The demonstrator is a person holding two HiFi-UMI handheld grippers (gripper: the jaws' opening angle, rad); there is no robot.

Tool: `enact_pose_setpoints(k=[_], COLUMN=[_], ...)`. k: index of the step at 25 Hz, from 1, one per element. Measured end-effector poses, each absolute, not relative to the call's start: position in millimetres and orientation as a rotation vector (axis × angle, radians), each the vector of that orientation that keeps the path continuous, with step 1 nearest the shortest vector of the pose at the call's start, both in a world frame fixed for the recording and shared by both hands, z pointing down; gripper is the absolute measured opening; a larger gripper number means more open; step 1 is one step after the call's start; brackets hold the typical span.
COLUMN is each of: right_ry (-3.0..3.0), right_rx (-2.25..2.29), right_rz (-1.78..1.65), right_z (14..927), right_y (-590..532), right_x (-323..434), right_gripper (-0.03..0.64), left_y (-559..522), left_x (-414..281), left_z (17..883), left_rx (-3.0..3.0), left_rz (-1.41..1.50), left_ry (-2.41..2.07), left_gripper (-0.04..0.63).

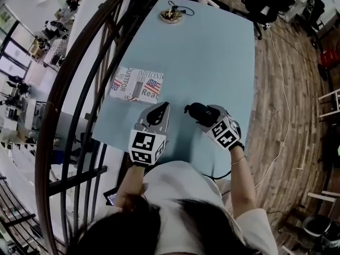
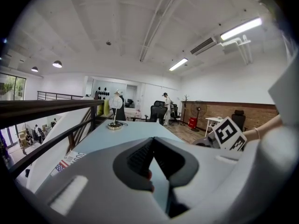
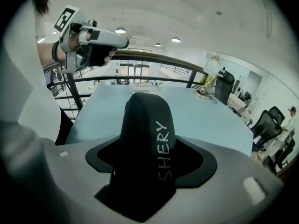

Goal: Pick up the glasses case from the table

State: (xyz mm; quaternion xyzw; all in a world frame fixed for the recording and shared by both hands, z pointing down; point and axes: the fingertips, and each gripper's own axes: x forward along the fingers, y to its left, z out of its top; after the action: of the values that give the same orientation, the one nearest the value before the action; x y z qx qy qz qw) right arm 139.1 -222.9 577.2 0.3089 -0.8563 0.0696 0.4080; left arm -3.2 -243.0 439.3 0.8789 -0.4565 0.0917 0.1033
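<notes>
The black glasses case [image 3: 147,134], printed with white letters, sits between the jaws of my right gripper [image 3: 148,171], which is shut on it. In the head view the glasses case [image 1: 194,110] hangs in the right gripper [image 1: 201,113] above the near edge of the pale blue table [image 1: 212,57]. My left gripper [image 1: 160,110] hovers just to its left with its jaws together and nothing between them. From the left gripper view its jaws meet at the tip [image 2: 152,141], and the right gripper's marker cube [image 2: 229,133] shows to the right.
A magazine with a flag print [image 1: 137,85] lies on the table's left side. A small round stand with a cable [image 1: 171,16] sits at the far end. A dark curved railing [image 1: 79,94] runs along the table's left. Wooden floor [image 1: 287,100] is to the right.
</notes>
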Motion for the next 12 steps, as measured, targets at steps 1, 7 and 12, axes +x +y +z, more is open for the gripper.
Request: enact_pose_setpoints(k=[1,7,12], right_ry=[-2.164,-2.227,-2.26], right_rx=[0.813,1.02,1.165], right_rz=[0.175,0.169,0.186], right_z=[571,522,498], right_y=[-224,-230,-229], right_x=[143,162,180], right_gripper=[0.331,0.331,0.331], left_y=[-243,-246,-250], left_x=[-1,12,24], left_z=[438,433,432], left_rx=[2.601,2.645,2.66], left_rz=[0.27,0.27,0.273], left_ry=[-1.338,-1.281,-1.241], left_gripper=[0.057,0.057,0.057])
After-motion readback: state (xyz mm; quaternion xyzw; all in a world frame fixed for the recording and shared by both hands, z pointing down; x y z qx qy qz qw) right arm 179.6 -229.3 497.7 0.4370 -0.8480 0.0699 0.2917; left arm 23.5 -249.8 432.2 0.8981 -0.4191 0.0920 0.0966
